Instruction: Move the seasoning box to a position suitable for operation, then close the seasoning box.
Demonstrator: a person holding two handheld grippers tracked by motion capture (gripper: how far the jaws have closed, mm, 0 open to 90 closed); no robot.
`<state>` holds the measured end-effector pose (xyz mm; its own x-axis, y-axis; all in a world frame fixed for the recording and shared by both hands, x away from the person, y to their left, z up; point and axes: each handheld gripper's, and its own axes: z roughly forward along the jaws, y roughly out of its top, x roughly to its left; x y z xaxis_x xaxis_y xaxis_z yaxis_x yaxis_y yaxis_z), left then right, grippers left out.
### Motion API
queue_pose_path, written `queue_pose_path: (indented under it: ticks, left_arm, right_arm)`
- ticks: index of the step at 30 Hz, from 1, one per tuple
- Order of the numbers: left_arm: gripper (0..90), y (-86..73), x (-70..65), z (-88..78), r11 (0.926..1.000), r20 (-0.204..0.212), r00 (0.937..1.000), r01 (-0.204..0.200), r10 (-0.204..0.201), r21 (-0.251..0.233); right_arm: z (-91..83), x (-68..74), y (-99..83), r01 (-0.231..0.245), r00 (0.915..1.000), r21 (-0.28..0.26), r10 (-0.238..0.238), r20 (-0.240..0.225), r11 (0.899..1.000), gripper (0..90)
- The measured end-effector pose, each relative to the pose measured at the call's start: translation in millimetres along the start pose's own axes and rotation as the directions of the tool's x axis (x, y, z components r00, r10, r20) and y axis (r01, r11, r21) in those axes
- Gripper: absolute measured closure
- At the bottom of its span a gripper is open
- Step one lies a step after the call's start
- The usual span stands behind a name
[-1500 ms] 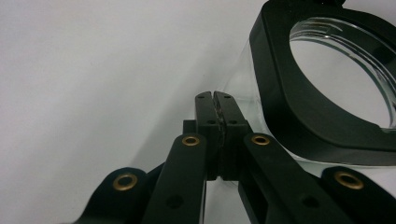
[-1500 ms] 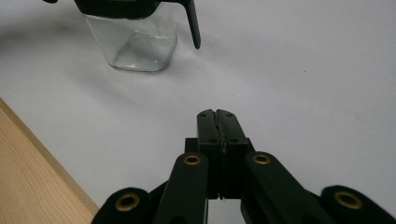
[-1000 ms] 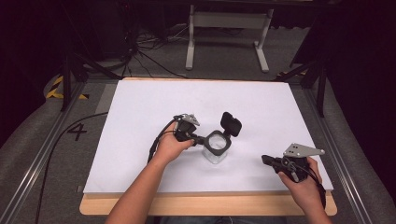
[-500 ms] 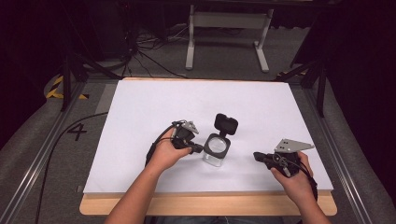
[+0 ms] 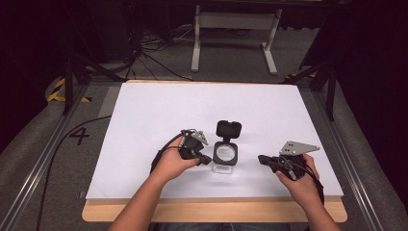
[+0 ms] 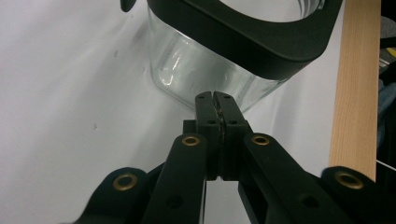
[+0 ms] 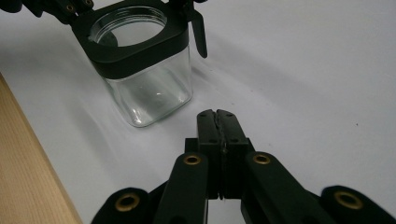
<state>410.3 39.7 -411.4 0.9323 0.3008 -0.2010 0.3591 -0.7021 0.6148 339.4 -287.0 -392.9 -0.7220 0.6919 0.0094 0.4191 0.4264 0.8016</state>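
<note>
Looking like the lid-closing step: left gripper (image 5: 204, 159) touches the open jar (image 5: 225, 155), right gripper (image 5: 265, 159) nearby, both fingers clenched empty; flipping the lid (image 5: 228, 129) seems next.

A single digit, "4" (image 5: 79, 136), stands in black on the grey floor left of the counter (image 5: 144, 125), beside a metal rail. No other text, label or brand can be read anywhere.
</note>
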Motion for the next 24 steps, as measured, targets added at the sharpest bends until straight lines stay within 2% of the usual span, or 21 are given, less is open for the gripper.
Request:
queue_pose_path:
  ticks: [8, 14, 16, 20, 24]
  left_arm:
    - [86.9, 1.6, -5.3, 3.2, 0.9997, 0.014, 0.9997, -0.020, 0.020, 0.014]
    - [87.2, 0.0, -10.2, -9.3, 1.0000, 0.054, 0.9985, -0.004, 0.003, 0.005]
    - [87.3, 0.7, -13.5, -16.0, 0.9999, 0.063, 0.9980, -0.011, 0.011, -0.004]
    - [87.1, 3.4, -25.3, -26.8, 0.9988, 0.089, 0.9951, -0.042, 0.044, -0.024]
    - [88.0, 4.7, -32.5, -24.3, 0.9965, 0.113, 0.9906, -0.073, 0.077, -0.041]
  right_arm:
    - [-0.3, -0.2, -0.3, -0.002, 1.0000, -0.001, 0.002, -0.004, 1.000, 90.0]
    - [-0.5, -1.9, 0.6, -0.011, 0.9999, -0.001, 0.011, -0.011, 1.000, 90.0]
    - [-1.1, -2.7, 2.9, -0.007, 0.9999, -0.005, 0.007, -0.015, 1.000, 90.0]
    - [-4.3, -6.8, 14.2, -0.012, 0.9993, -0.028, 0.011, -0.036, 1.000, 90.0]
    - [-4.3, -11.9, 40.6, 0.012, 0.9979, -0.040, -0.014, -0.064, 0.999, 90.0]
